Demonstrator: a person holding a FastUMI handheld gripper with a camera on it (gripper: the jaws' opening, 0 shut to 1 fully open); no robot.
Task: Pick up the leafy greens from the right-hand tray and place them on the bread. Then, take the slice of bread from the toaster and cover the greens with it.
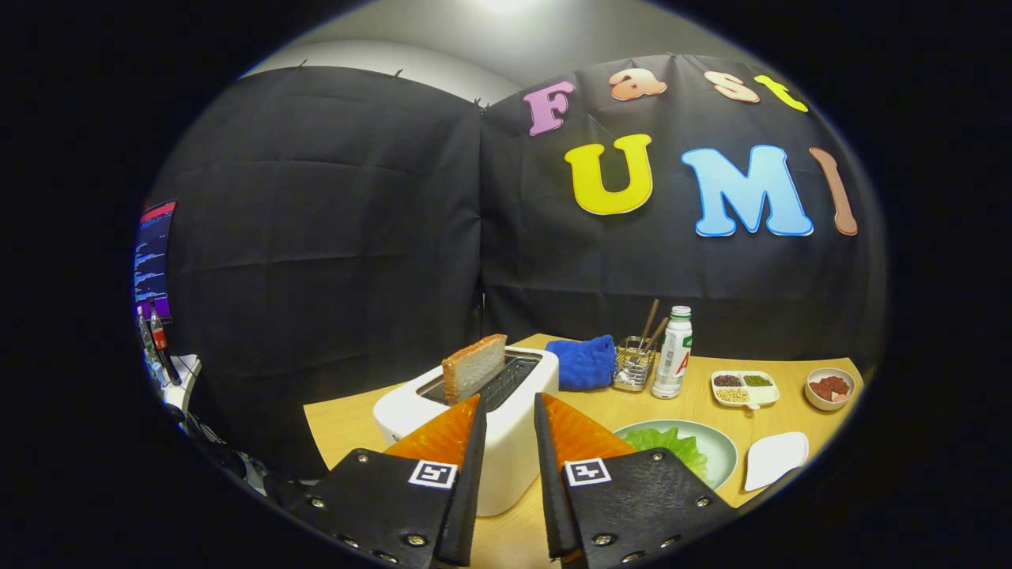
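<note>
Bread slice (pixel 473 367) is standing up in the near slot of the toaster (pixel 474 442), which sits by the worktop's (pixel 356 427) left edge. It looks light, stiff-ish and crumbly, so I'd pinch the top edge gently across its 2 flat faces. The greens (pixel 672 444) are on the pale green plate (pixel 721 450) off to the right, soft and floppy. The gripper (pixel 510 411) has a narrow gap between its fingers, holds nothing and hangs just short of the toaster.
</note>
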